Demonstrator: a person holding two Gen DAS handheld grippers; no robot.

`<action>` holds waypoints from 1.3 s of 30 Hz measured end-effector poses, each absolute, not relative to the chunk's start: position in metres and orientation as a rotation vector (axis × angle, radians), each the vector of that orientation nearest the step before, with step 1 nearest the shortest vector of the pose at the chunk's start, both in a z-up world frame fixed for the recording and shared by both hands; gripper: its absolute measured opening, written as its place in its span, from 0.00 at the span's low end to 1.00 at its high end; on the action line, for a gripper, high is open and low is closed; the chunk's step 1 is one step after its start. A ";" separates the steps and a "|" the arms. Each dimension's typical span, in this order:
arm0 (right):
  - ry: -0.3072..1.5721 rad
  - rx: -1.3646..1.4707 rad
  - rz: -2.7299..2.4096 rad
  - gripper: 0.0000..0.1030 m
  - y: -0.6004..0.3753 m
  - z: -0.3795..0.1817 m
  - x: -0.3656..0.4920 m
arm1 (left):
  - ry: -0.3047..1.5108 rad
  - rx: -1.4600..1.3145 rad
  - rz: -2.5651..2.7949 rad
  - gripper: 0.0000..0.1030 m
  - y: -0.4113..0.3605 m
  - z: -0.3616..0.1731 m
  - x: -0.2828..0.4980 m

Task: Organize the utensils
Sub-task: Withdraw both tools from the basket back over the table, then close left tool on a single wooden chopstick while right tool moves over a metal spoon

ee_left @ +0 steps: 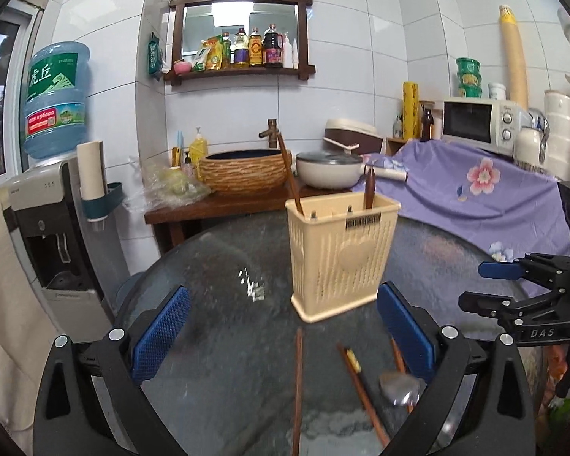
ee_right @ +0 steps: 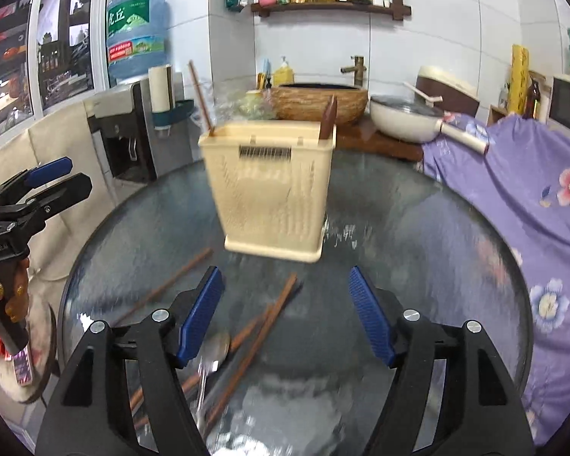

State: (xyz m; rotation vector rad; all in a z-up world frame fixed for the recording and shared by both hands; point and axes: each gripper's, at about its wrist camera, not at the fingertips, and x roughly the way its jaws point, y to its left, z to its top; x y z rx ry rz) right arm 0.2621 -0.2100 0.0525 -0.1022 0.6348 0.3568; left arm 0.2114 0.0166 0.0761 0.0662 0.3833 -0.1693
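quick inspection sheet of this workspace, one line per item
surface: round dark glass table, glare patches, partly blurred
job's things: beige utensil holder upright mid-table, one chopstick and a brown handle standing in it; loose chopsticks and a metal spoon lying in front of it
clutter: nothing seen on the table besides these
grippers: left gripper open, nothing between the jaws; right gripper open, nothing gripped
cables: nothing seen
surroundings: water dispenser to the left, woven basin and pan behind, microwave, purple floral cloth to the right
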 end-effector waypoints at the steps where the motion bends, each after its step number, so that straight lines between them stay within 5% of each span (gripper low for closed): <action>1: 0.642 -0.112 0.357 0.67 -0.209 0.045 0.254 | 0.390 0.065 -0.163 0.94 0.018 0.070 0.205; 16: 0.670 -0.159 0.391 0.67 -0.179 -0.014 0.166 | 0.534 0.040 -0.101 0.92 0.036 -0.003 0.150; 29: 0.660 -0.207 0.323 0.58 -0.162 -0.031 0.154 | 0.622 0.022 -0.097 0.57 0.037 -0.041 0.128; 39: 0.669 -0.196 0.315 0.51 -0.162 -0.034 0.164 | 0.636 0.021 -0.088 0.46 0.040 -0.052 0.124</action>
